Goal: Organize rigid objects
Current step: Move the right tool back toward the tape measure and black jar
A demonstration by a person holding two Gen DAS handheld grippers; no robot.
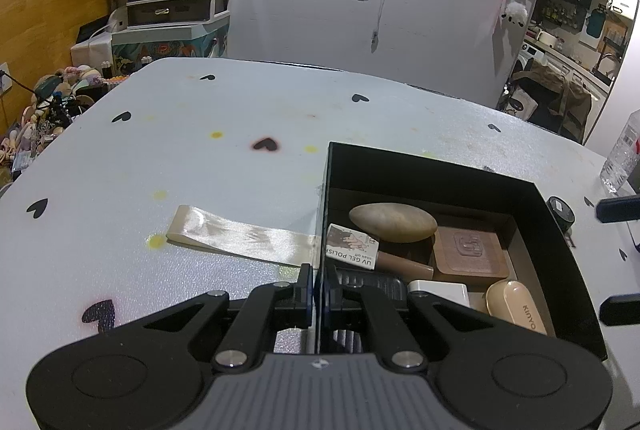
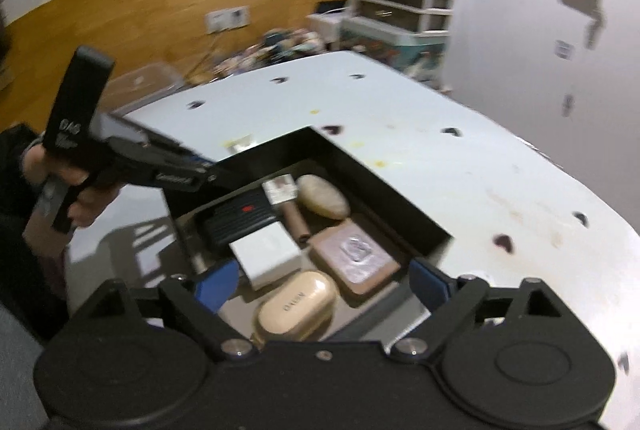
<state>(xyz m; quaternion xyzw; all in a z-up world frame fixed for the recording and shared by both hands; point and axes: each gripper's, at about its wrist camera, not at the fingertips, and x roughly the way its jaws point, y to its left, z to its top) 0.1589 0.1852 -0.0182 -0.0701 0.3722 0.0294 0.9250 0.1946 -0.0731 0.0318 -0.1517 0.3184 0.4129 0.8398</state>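
Beside box (image 1: 440, 166), ribbon (image 1: 240, 236) and bottle (image 1: 624, 158)

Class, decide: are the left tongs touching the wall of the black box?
Touching. The left wrist view shows the left tongs shut on the box wall, a pad pressed against each side.

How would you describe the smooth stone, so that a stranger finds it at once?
Look into the black box on the white table. The stone lies toward its far end, beside the brown square block. It is the only rounded, grey-beige oval without any print or label.
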